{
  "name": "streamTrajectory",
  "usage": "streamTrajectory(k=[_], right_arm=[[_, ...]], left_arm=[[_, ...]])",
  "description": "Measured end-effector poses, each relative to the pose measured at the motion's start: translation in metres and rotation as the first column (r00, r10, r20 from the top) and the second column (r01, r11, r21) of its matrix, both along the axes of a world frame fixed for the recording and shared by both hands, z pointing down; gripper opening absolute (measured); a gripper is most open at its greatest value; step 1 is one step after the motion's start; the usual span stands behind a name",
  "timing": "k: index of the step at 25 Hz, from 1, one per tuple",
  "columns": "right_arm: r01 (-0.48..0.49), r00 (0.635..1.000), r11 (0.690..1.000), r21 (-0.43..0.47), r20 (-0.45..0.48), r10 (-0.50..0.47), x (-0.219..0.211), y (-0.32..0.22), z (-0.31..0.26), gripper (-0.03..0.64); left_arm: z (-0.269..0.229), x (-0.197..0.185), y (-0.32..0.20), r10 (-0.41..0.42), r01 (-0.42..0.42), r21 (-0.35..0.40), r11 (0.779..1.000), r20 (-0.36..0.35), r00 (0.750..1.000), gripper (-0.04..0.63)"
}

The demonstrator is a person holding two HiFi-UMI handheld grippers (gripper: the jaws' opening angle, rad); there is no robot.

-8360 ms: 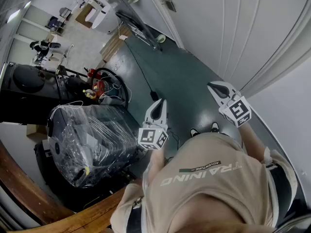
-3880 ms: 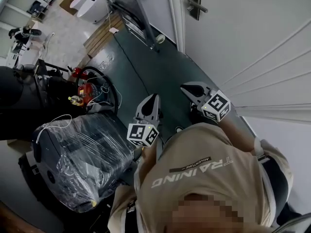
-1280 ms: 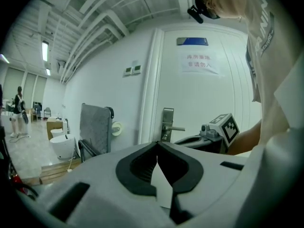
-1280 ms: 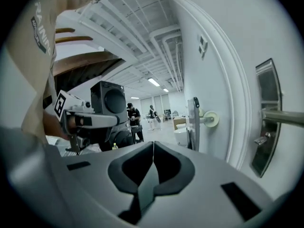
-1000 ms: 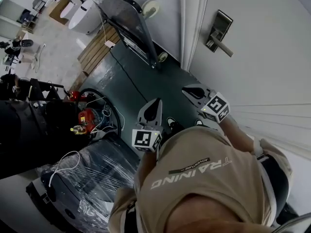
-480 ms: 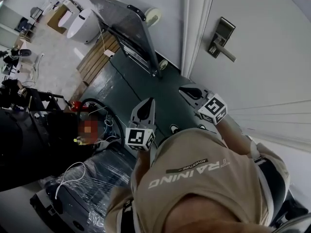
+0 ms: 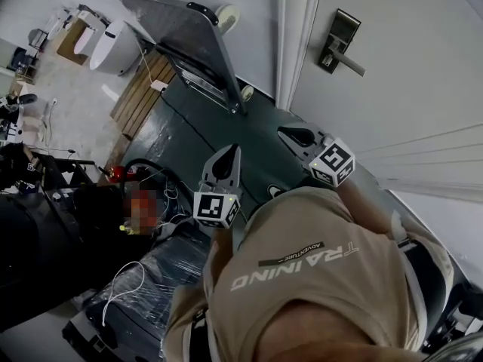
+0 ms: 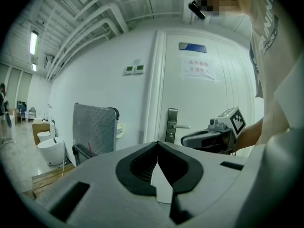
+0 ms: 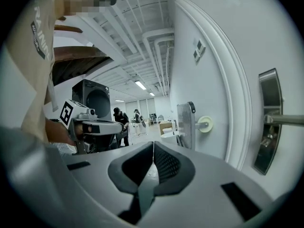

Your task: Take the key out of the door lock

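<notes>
Well apart: door lock, right tool

Open air lies between the right gripper and the lock plate on the door. The lever handle juts from the plate, the door frame stands just beside it, and a folded cart leans on the wall beyond.

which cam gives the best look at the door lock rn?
Right gripper view: the door lock is largest there, at the right edge, though its lever runs off-frame. Head view shows the whole lock, small and from above. Left gripper view shows it whole and front-on, but small.
</notes>
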State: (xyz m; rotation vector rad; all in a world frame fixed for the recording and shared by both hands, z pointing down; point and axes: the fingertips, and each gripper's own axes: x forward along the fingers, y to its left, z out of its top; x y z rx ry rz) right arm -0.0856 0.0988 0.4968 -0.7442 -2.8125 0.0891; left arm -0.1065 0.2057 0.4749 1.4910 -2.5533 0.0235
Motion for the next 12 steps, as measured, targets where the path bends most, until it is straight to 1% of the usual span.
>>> streamTrajectory(k=[2,6,8,12], right_arm=[[0.009,1.000,1.000,0.027,0.010,-0.010,0.001,0.011,-0.004,0.015],[0.050,0.999,0.996,0.071,0.000,-0.050,0.012,0.033,-0.010,0.015],[0.056,0.998,0.994,0.089,0.003,-0.057,0.016,0.035,-0.013,0.015],[0.048,0.999,0.994,0.095,0.017,-0.050,0.012,0.029,-0.012,0.015]], left_arm=[[0.002,0.002,0.008,0.001,-0.001,0.003,1.000,0.003,1.000,0.009],[-0.003,0.010,0.024,0.002,-0.002,0.024,1.000,0.002,1.000,0.009],[-0.003,0.013,0.028,0.001,-0.001,0.029,1.000,-0.001,1.000,0.009],[0.008,0.012,0.028,-0.014,0.014,0.037,0.999,0.003,1.000,0.010]])
